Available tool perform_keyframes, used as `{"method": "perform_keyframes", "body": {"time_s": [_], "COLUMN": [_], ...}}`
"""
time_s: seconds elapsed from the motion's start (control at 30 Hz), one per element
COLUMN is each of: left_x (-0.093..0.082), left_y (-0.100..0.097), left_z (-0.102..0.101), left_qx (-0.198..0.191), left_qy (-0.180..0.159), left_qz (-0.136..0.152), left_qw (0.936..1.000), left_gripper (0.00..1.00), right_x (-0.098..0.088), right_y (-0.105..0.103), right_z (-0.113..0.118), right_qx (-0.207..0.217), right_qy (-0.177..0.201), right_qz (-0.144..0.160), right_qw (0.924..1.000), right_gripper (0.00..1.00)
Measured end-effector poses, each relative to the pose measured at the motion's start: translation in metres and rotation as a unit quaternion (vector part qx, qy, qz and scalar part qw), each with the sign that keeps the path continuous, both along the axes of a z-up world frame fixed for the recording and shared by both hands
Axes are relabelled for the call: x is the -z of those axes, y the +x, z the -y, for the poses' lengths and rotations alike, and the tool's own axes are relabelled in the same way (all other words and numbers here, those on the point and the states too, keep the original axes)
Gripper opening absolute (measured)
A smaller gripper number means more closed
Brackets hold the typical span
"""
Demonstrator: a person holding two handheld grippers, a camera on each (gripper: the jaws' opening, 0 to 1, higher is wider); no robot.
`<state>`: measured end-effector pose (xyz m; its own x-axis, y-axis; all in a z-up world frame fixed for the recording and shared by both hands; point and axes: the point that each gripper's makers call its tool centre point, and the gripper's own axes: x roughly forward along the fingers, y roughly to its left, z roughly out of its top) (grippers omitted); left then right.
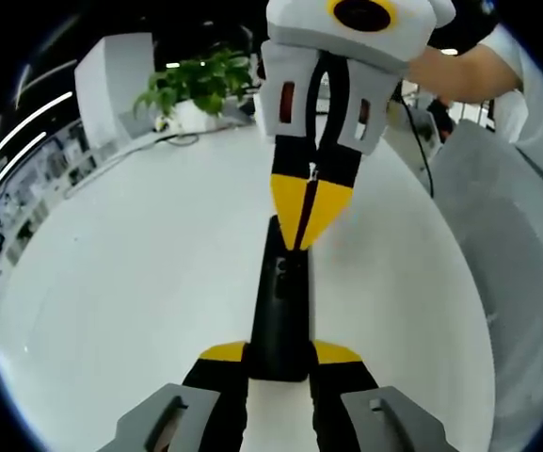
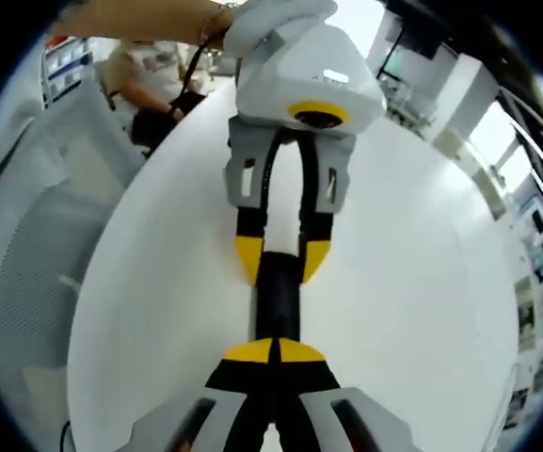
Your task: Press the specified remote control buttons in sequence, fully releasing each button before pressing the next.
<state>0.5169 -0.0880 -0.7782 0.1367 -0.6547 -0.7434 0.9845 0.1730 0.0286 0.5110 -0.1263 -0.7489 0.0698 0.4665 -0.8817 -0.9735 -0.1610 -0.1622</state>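
Slim black remote control (image 1: 279, 311) lying on round white table (image 1: 120, 282), pinched at near end by left gripper (image 1: 280, 356) fingers. Right gripper (image 1: 307, 212), yellow fingers pressed together, tips on far end. Buttons hard to make out.

The white table (image 1: 139, 273) carries a black remote control (image 1: 279, 311). A potted plant (image 1: 196, 89) stands at the table edge, well beyond the remote control.

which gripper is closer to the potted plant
Right. In the left gripper view the right gripper, tips together on the remote, reaches in beside the plant; the left gripper clamps the remote's opposite end.
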Motion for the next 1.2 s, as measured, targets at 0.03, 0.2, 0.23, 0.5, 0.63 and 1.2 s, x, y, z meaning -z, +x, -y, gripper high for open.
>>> {"method": "perform_keyframes", "body": {"time_s": [0.03,0.2,0.23,0.5,0.63,1.2], "left_x": [0.0,0.0,0.0,0.0,0.0,0.0], "left_y": [0.0,0.0,0.0,0.0,0.0,0.0], "left_z": [0.0,0.0,0.0,-0.001,-0.001,0.0], "left_qx": [0.0,0.0,0.0,-0.002,0.0,0.003], "left_qy": [0.0,-0.002,-0.002,-0.003,-0.002,-0.004], "left_qz": [0.0,-0.001,-0.001,-0.002,-0.002,-0.001], "left_qw": [1.0,1.0,1.0,1.0,1.0,1.0], "left_gripper": [0.24,0.24,0.24,0.24,0.24,0.24], "right_x": [0.0,-0.002,-0.003,-0.004,-0.006,0.007], "right_y": [0.0,0.003,0.004,0.006,0.007,0.009], "right_z": [0.0,-0.001,-0.001,0.0,-0.001,-0.005], "right_qx": [0.0,-0.001,-0.001,-0.003,-0.003,-0.017], "right_qy": [0.0,0.001,0.002,0.0,0.001,-0.009], "right_qz": [0.0,0.003,0.004,0.007,0.008,0.003], "right_qw": [1.0,1.0,1.0,1.0,1.0,0.9998], "right_gripper": [0.0,0.0,0.0,0.0,0.0,0.0]}}
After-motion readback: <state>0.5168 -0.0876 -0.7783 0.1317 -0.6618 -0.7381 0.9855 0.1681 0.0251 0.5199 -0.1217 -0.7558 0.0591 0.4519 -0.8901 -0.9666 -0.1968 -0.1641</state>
